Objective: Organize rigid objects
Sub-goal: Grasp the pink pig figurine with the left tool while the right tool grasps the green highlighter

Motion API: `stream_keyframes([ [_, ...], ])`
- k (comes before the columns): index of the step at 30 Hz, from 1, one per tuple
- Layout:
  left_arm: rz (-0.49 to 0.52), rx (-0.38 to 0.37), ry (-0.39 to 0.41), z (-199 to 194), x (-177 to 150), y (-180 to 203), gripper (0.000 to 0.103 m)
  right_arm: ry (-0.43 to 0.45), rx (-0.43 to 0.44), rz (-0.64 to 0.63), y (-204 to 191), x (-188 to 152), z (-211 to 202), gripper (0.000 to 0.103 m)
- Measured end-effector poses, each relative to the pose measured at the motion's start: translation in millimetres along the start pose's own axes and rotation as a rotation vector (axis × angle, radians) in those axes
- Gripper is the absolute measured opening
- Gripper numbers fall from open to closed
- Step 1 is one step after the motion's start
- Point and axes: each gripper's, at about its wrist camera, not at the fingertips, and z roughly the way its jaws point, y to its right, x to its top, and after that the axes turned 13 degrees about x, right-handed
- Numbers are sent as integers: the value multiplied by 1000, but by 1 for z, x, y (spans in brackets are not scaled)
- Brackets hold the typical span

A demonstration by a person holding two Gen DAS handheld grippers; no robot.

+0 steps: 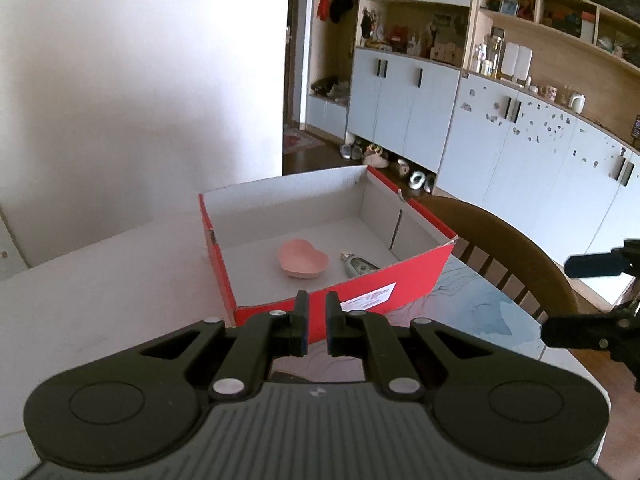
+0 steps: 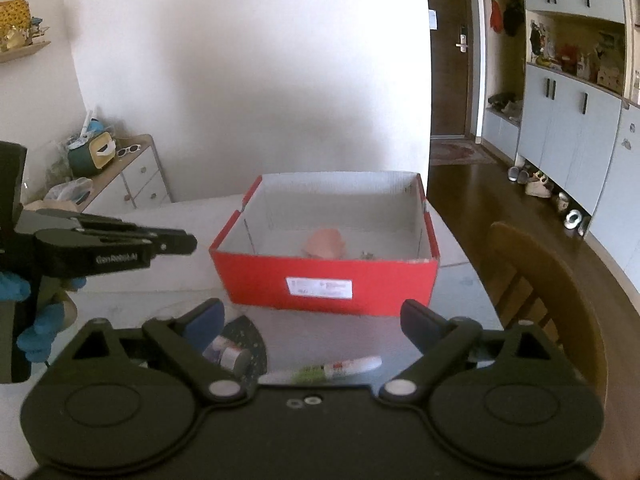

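A red cardboard box stands open on the white table. Inside lie a pink heart-shaped dish and a small grey-green gadget. My left gripper is shut and empty, just in front of the box's near wall; it also shows in the right wrist view at the left. My right gripper is open and empty above a white pen-like tube and a small bottle on a dark disc.
A wooden chair stands at the table's right edge. Pale blue cabinets and shelves line the far wall. A low drawer unit with clutter stands left of the table.
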Motion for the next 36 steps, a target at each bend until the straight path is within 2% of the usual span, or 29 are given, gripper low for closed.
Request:
stream_keyframes([
  [6,-24,2,24,-15,-18,-4,7,-2,-30,17,-4,-33,-9,96],
  [12,-26,1,-13,-13,-42,-1,8,-22,-66,63,-2,-67,-13,96],
  [21,-57,-12,-32,-18,-82,1,8,-93,-110,133,8,-112,-16,95],
  [25,-67,-30,-22,-25,-93,3,8,-125,-134,143,11,-128,-11,93],
  [31,-54,-47,-54,-23,-108,13,9,-165,-170,168,16,-144,2,90],
  [32,-47,-50,-65,-22,-111,16,19,-171,-172,170,17,-146,3,90],
  [33,-37,-51,-74,-20,-114,19,41,-175,-177,169,18,-148,5,90],
  [34,-29,-49,-78,-19,-117,21,56,-181,-185,168,19,-149,7,90],
  [35,-24,-50,-76,-18,-120,24,75,-187,-190,173,20,-150,8,88],
  [36,-23,-48,-70,-18,-122,24,75,-193,-192,180,22,-152,10,84],
])
